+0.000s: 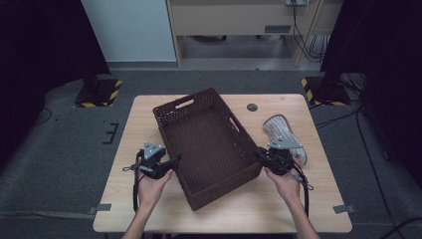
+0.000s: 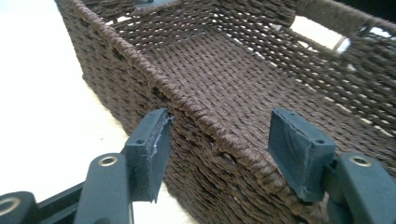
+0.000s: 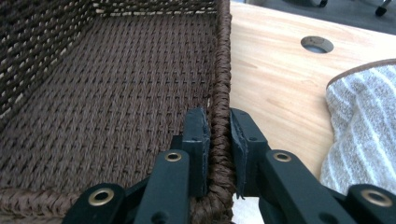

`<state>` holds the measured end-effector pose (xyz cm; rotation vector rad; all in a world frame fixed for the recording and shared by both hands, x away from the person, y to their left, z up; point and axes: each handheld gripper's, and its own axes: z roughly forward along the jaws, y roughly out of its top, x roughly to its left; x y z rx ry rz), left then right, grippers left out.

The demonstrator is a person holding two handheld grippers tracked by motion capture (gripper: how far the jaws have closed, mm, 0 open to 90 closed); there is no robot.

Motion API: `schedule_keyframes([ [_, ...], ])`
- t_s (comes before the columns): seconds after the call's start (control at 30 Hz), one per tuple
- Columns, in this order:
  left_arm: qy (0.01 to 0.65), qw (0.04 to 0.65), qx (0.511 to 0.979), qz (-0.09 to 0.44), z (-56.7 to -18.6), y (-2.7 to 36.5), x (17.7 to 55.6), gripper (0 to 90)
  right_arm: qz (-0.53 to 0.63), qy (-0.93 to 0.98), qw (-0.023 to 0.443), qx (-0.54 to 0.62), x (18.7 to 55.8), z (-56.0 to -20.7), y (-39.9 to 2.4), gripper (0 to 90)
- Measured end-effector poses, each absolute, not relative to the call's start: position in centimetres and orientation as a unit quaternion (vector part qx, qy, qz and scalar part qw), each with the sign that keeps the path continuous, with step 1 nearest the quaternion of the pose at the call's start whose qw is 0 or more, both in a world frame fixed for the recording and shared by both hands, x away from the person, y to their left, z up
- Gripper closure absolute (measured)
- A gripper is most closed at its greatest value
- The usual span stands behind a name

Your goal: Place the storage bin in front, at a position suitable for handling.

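Observation:
A dark brown woven basket (image 1: 209, 144) stands slantwise in the middle of the wooden table (image 1: 149, 214), with nothing in it. My left gripper (image 1: 175, 160) is at its left long wall. In the left gripper view the jaws (image 2: 219, 135) stand open astride the rim of the basket (image 2: 224, 70), one pad outside the wall and one inside, with a gap on the inner side. My right gripper (image 1: 261, 154) is at the right long wall near the front corner. In the right gripper view it (image 3: 218, 126) is shut on the basket's (image 3: 116, 93) braided rim, both pads pressing it.
A grey striped slip-on shoe (image 1: 286, 132) lies on the table just right of the basket, beside my right gripper, and its fabric (image 3: 364, 126) is near the right jaw. A round cable hole (image 1: 252, 107) sits behind it. Dark stands flank the table's far corners.

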<state>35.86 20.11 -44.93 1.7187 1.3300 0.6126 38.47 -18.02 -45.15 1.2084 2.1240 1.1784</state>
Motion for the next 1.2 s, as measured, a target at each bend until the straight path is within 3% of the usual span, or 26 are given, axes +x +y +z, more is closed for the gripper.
schedule_keyframes([
  [0.23,0.537,0.413,0.691,0.253,-45.5,20.8,36.8,41.3,0.421,0.773,0.187,0.437,35.8,-44.9,-17.1,72.9],
  [0.37,0.532,0.422,0.691,0.248,-45.5,20.9,36.6,45.3,0.425,0.772,0.206,0.425,36.0,-44.4,-16.9,58.1],
  [0.43,0.531,0.417,0.697,0.241,-45.5,20.6,36.6,47.4,0.429,0.769,0.209,0.426,36.3,-44.2,-17.0,55.6],
  [0.57,0.537,0.412,0.695,0.24,-45.5,20.6,36.7,49.3,0.445,0.758,0.221,0.422,37.6,-44.1,-17.0,59.2],
  [0.73,0.534,0.401,0.703,0.246,-45.3,20.6,36.9,50.4,0.432,0.777,0.208,0.408,37.8,-44.6,-16.5,72.2],
  [1.0,0.54,0.397,0.699,0.25,-45.4,21.9,38.0,56.2,0.424,0.787,0.209,0.397,35.2,-44.3,-14.9,68.8],
  [1.1,0.54,0.401,0.698,0.245,-45.5,22.0,38.1,55.7,0.434,0.782,0.198,0.4,35.4,-44.2,-15.1,58.2],
  [1.2,0.535,0.403,0.702,0.242,-45.4,22.0,38.2,58.5,0.447,0.763,0.217,0.415,36.4,-44.1,-15.3,50.9],
])
